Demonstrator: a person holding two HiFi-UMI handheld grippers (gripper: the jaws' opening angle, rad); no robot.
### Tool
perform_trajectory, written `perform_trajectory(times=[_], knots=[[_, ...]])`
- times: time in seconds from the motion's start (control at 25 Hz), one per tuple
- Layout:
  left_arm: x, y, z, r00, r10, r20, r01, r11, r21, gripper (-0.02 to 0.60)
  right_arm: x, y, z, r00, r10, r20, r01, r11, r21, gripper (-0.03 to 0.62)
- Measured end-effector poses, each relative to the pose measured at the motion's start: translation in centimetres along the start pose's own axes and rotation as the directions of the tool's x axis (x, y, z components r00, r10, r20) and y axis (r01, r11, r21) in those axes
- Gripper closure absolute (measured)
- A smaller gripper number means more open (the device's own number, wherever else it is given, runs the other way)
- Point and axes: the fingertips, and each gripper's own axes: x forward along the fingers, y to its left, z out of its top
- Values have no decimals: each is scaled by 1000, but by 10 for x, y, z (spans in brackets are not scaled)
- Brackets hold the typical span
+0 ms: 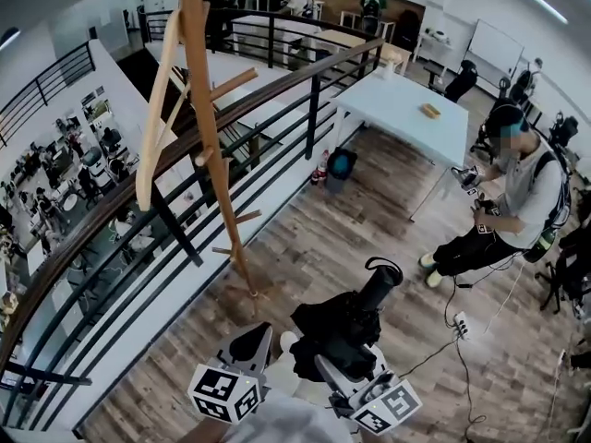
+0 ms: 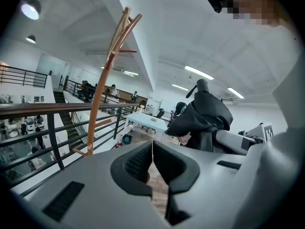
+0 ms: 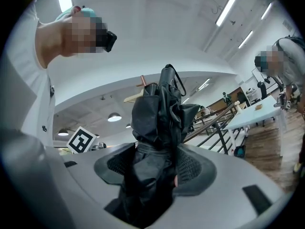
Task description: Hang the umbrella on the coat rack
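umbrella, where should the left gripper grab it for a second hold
Probably the folded canopy of the umbrella just under its handle, coming in from its left side. The right gripper is clamped lower on the bundle, and the strap loop at the tip should stay free for a coat rack peg. The left gripper would have to open first.
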Motion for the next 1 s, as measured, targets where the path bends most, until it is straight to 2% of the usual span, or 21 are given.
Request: perform_trajectory(times=[0.24, 0.56, 0.72, 0.84, 1.0], knots=[[84, 2, 40, 1000, -23, -8, 23, 1000, 3, 557, 25, -70, 39, 999, -31, -19, 31, 999, -32, 318], [178, 41, 97, 1000, -17, 16, 18, 1000, -12, 558, 103, -151, 68, 999, -1, -45, -1, 1000, -27, 318], [218, 63, 125, 1000, -12, 22, 13, 999, -32, 558, 151, -178, 95, 1000, 14, -13, -14, 1000, -19, 318], [242, 81, 138, 1000, -7, 28, 8, 1000, -29, 557, 177, -196, 102, 1000, 16, -9, -16, 1000, -14, 318], [251, 89, 145, 999, 19, 38, -17, 998, -52, 558, 184, -211, 98, 997, 27, -72, -30, 999, -38, 318]])
